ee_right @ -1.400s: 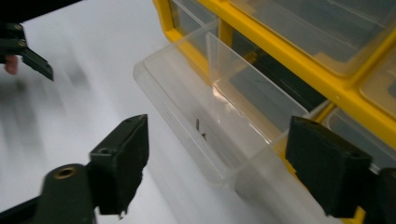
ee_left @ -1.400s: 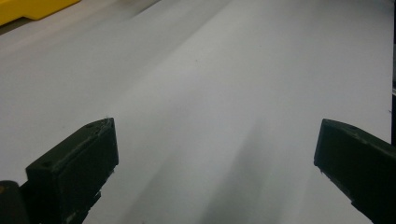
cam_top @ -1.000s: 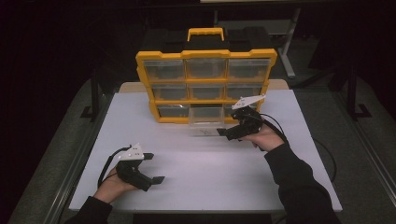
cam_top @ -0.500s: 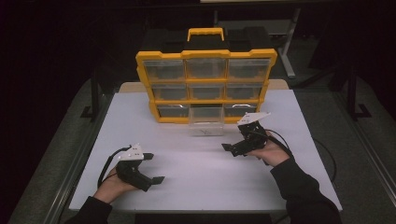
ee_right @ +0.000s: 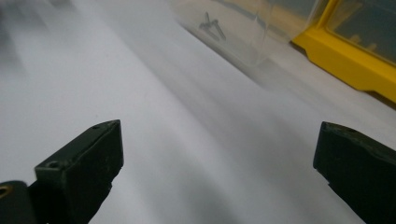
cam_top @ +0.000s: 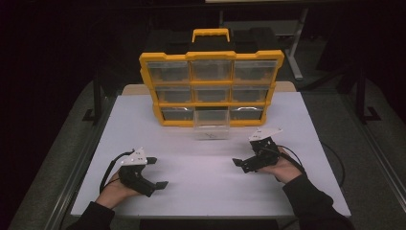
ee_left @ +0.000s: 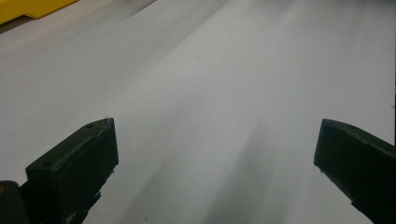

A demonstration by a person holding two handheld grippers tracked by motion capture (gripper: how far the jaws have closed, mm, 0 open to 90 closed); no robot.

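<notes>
Resting low on the white counter [cam_top: 201, 163], the left claw [cam_top: 158, 172] has its jaws spread wide with nothing between them. The right claw [cam_top: 243, 164] is likewise spread and empty, well apart from the left. Ahead of both stands a yellow organizer [cam_top: 210, 88] with 9 clear drawers; its bottom middle drawer [cam_top: 211, 124] is pulled out (a few small screws [ee_right: 211, 25] lie inside), just beyond and to the left of the right claw.
</notes>
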